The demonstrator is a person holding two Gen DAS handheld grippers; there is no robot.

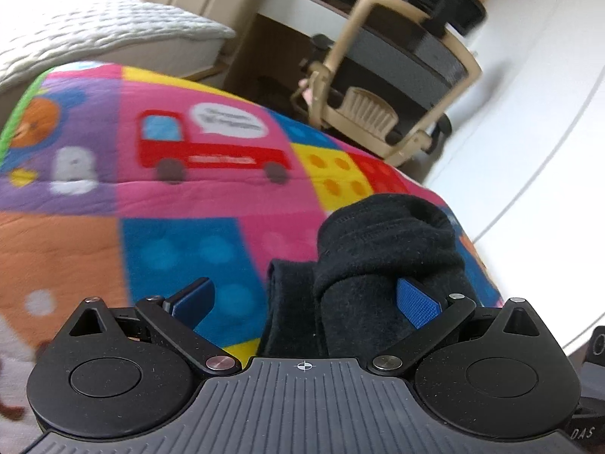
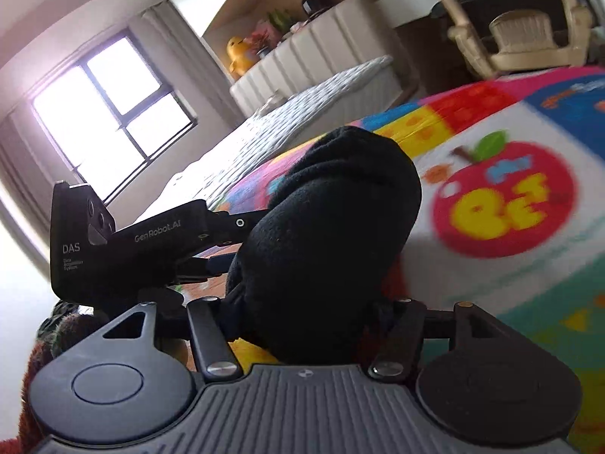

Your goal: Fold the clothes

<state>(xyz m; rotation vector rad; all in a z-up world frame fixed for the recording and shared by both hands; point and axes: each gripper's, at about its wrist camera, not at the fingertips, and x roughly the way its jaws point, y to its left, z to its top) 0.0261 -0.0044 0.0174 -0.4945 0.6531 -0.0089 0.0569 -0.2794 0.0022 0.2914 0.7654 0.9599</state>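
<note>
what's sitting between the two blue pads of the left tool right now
A bunched black garment fills the gap, resting against the right-hand pad, with colorful blanket showing beside it. That shows in the left wrist view.

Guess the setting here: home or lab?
Most likely a home bedroom: a bed with a white quilted cover, a colourful children's blanket as the work surface, and a yellow plush toy on the shelf behind.

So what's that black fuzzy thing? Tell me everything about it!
It is a black sock, or maybe a pair, made of soft, fuzzy knit. It is rolled and bunched into a lump, with a rounded end pointing away and a flatter layer beside it. It sits above the colourful play mat with the red truck. The left gripper is open around it, and one blue finger touches it. In the right wrist view it fills the right gripper, hiding that one's fingers.
</note>
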